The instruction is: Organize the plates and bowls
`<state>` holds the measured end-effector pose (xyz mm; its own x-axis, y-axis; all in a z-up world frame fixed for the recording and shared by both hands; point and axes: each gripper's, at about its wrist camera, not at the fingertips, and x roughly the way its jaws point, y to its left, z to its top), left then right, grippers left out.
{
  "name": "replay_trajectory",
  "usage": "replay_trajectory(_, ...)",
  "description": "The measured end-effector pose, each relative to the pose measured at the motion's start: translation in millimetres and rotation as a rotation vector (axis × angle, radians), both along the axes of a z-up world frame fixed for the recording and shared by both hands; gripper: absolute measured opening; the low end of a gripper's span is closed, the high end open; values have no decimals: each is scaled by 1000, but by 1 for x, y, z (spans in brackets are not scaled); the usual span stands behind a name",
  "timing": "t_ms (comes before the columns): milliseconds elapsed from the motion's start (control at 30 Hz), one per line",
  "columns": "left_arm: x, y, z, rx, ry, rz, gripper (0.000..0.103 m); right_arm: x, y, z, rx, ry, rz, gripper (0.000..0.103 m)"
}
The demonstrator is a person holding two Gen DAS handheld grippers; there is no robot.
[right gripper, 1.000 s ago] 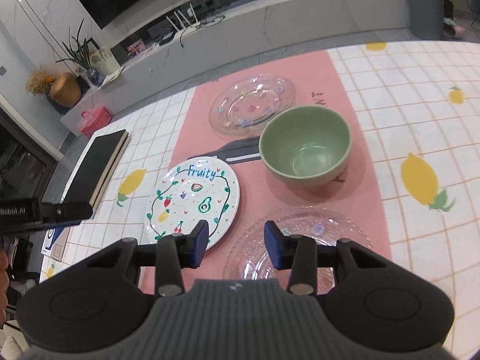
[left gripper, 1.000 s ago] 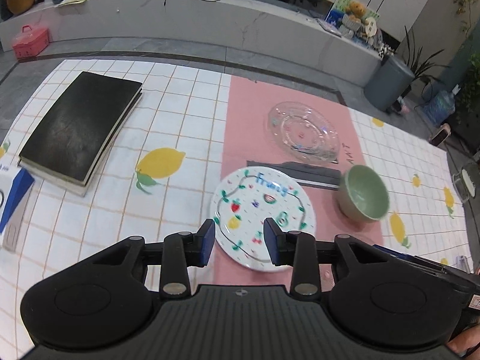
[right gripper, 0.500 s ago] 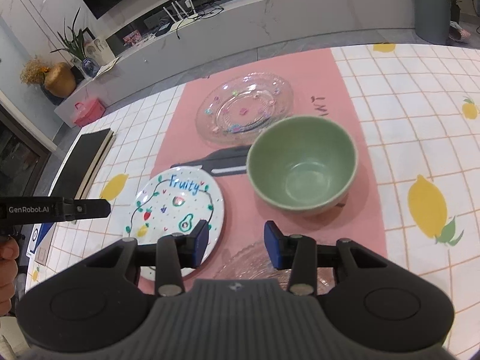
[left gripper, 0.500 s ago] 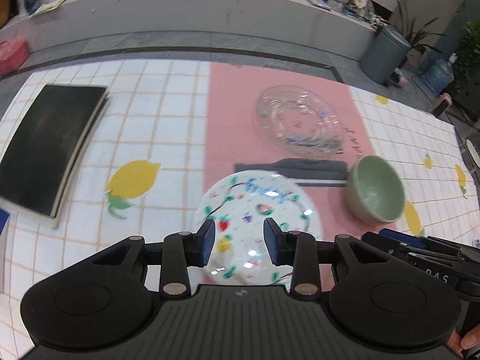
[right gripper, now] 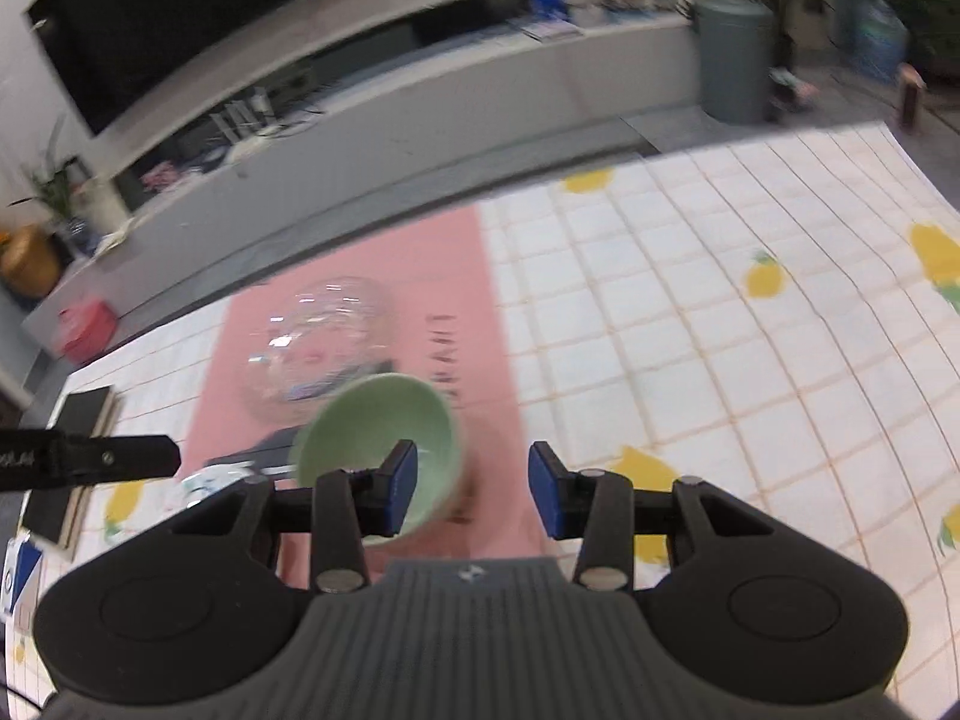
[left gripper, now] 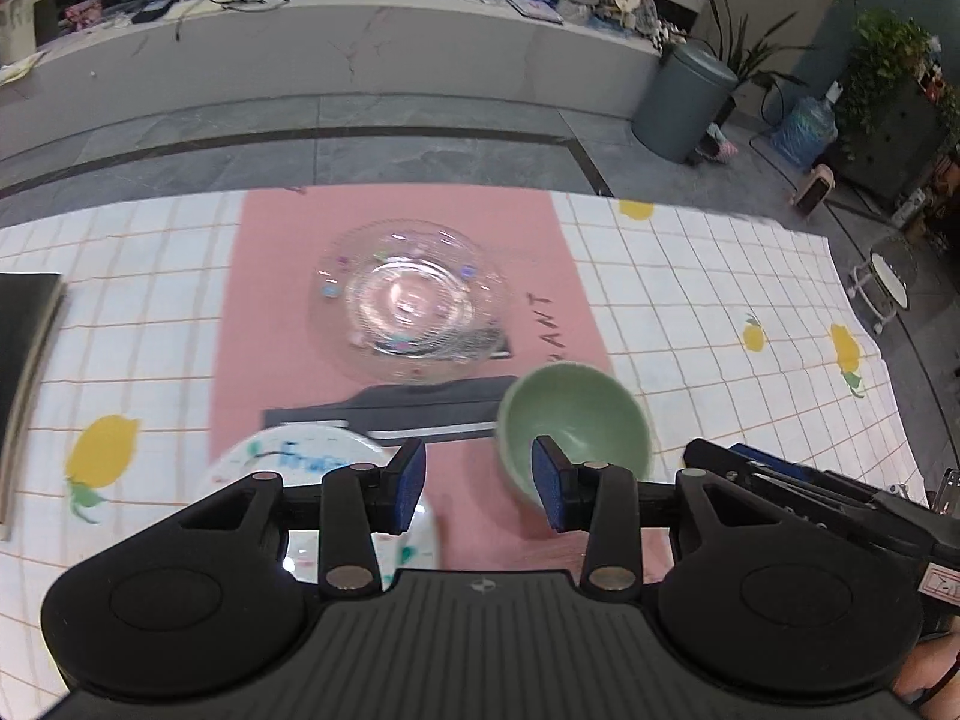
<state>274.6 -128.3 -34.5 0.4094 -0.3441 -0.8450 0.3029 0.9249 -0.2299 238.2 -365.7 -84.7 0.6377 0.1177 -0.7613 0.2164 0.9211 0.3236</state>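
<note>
Only readable bits: blurry blue "Fru…" on the white plate [left gripper: 288,459] behind the left jaws, "ANT" on the pink mat [left gripper: 558,324] beyond them.

One green bowl [left gripper: 575,417], one clear glass plate [left gripper: 411,307] and one white painted plate [left gripper: 300,459] lie ahead of the left gripper [left gripper: 478,489], beside one black book [left gripper: 24,348]; two grippers, the right gripper [right gripper: 469,495] included.

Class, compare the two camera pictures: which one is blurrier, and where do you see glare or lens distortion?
Right wrist view: heavy motion blur smears the green bowl and clear glass plate.
Left wrist view: sharper; glare glints on that plate; the fruit plate is softly blurred.
Both: fisheye bends the tablecloth grid.
</note>
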Motion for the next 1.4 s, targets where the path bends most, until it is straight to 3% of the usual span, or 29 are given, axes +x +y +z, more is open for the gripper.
replay_trajectory(300, 20, -39, -41, 47, 94, 53, 46, 24, -8, -38, 51, 115, 6, 41)
replay_trajectory(433, 27, -44, -54, 15, 140, 78, 47, 30, -10, -51, 92, 141, -4, 30)
replay_trajectory(600, 33, -54, -65, 58, 144, 82, 46, 36, -7, -61, 111, 164, -11, 19)
replay_trajectory(700, 37, -53, -73, 66, 160, 105, 38, 38, -6, -64, 121, 167, -12, 10)
replay_trajectory(933, 39, -51, -82, 92, 155, 131, 12, 41, -2, -66, 133, 164, 4, 0)
replay_trajectory(1067, 40, -47, -83, 72, 165, 140, 10, 42, 2, -68, 187, 173, 22, 0)
replay_trajectory(1400, 35, -45, -80, 72, 155, 149, 8, 41, 1, -59, 174, 146, 26, 0)
